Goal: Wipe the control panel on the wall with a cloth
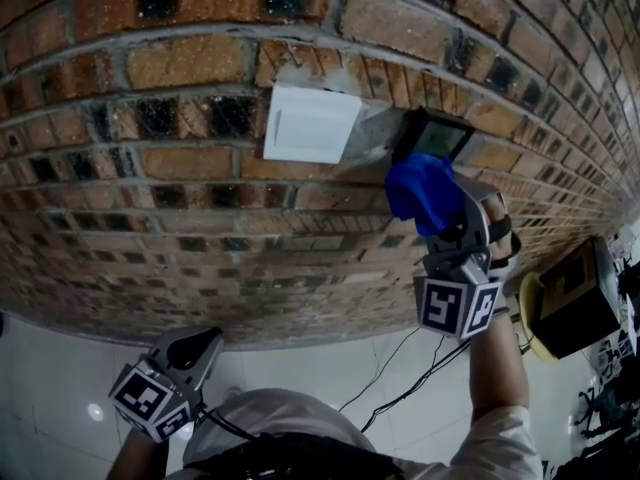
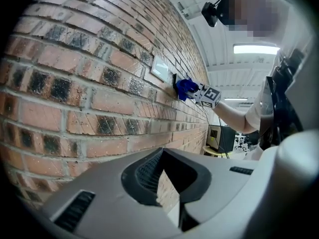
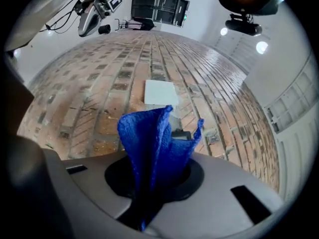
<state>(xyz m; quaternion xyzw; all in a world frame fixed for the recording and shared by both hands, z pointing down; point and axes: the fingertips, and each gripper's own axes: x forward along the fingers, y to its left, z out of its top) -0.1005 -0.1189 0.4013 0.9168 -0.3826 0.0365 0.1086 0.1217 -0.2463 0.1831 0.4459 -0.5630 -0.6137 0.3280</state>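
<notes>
Nearest, at 7 o'clock: left hand-held gripper (image 1: 197, 351), jaws together, empty, clear of brick wall (image 1: 180, 218). At 2 o'clock: right hand-held gripper (image 1: 438, 223) clamped on blue cloth (image 1: 420, 190), cloth at dark control panel (image 1: 437, 133), 3 o'clock of white plate (image 1: 310, 123).

Head view faces the brick wall (image 1: 180, 238) closely; both gripper views share its white plate (image 1: 310, 125).

The left tongs (image 1: 204, 341) and right tongs (image 1: 441, 224) are grey plastic with black-and-white marker cubes (image 1: 457, 306); white sleeve (image 1: 500, 452).
</notes>
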